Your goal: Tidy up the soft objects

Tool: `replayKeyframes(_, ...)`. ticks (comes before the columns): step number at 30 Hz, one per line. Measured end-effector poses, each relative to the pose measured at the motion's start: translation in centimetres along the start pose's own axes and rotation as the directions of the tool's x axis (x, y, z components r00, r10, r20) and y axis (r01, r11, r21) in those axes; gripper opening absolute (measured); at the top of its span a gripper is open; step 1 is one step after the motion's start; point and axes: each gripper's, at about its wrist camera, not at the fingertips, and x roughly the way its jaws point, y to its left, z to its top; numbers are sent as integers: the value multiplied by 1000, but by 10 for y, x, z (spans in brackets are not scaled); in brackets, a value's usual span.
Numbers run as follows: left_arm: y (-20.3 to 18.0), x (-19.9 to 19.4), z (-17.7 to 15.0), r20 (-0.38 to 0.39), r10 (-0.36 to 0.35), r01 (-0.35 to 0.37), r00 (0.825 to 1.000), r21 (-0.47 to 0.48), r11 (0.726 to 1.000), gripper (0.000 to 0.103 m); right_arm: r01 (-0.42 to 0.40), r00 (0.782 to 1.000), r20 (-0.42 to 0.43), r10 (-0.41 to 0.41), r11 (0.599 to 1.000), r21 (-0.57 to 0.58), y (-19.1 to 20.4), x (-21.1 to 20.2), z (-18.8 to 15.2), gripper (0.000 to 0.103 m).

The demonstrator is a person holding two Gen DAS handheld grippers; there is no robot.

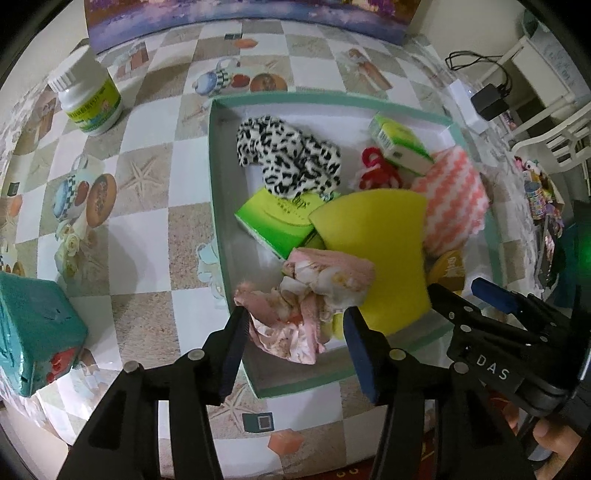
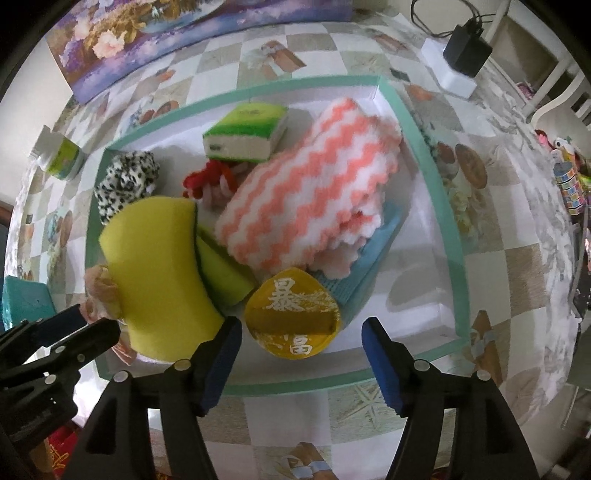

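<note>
A shallow box with a teal rim [image 1: 216,177] [image 2: 447,229] holds soft things. In it lie a leopard-print cloth [image 1: 291,155], two green tissue packs [image 1: 275,221] [image 2: 245,133], a red and white yarn piece [image 1: 376,170], a pink-and-white zigzag towel [image 2: 310,184] on a blue cloth [image 2: 373,251], a yellow sponge [image 1: 376,251] [image 2: 155,273] and a gold pouch [image 2: 293,314]. My left gripper [image 1: 295,317] is open over the box's near corner, with a crumpled pink cloth [image 1: 314,295] lying between its fingers. My right gripper [image 2: 301,328] is open, straddling the gold pouch without pressing it.
A white bottle with a green label [image 1: 88,98] stands at the far left on the checkered tablecloth. A teal box [image 1: 33,332] sits at the near left. A painting [image 1: 251,18] leans at the back. A charger on a power strip [image 2: 461,55] and a white chair are at the right.
</note>
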Motion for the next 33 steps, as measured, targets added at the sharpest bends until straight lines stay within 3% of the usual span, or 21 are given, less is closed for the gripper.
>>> replayKeyframes(12, 18, -36, 6, 122, 32, -28, 992, -33, 999, 55, -41, 990, 136, 36, 999, 33, -5, -39, 12, 72)
replayKeyframes(13, 22, -37, 7, 132, 43, -37, 990, -45, 998, 58, -41, 989, 145, 36, 999, 33, -3, -41, 12, 74)
replayKeyframes(15, 26, -37, 10, 147, 63, -54, 987, -66, 996, 89, -34, 986, 162, 30, 999, 26, 1, -45, 12, 79)
replayKeyframes(16, 29, -39, 10, 158, 77, -65, 984, -75, 995, 90, -32, 985, 169, 28, 999, 22, 2, -47, 12, 80)
replayKeyframes(21, 38, -44, 12, 192, 131, -113, 973, -100, 989, 91, -29, 982, 189, 27, 1000, 8, 6, -51, 12, 85)
replayKeyframes(25, 43, -46, 12, 205, 162, -140, 965, -116, 983, 94, -16, 978, 208, 15, 1000, 3, 10, -53, 11, 102)
replayKeyframes(33, 51, -46, 13, 213, 212, -184, 954, -143, 972, 94, 4, 976, 219, -7, 1000, 15, 9, -53, 11, 103)
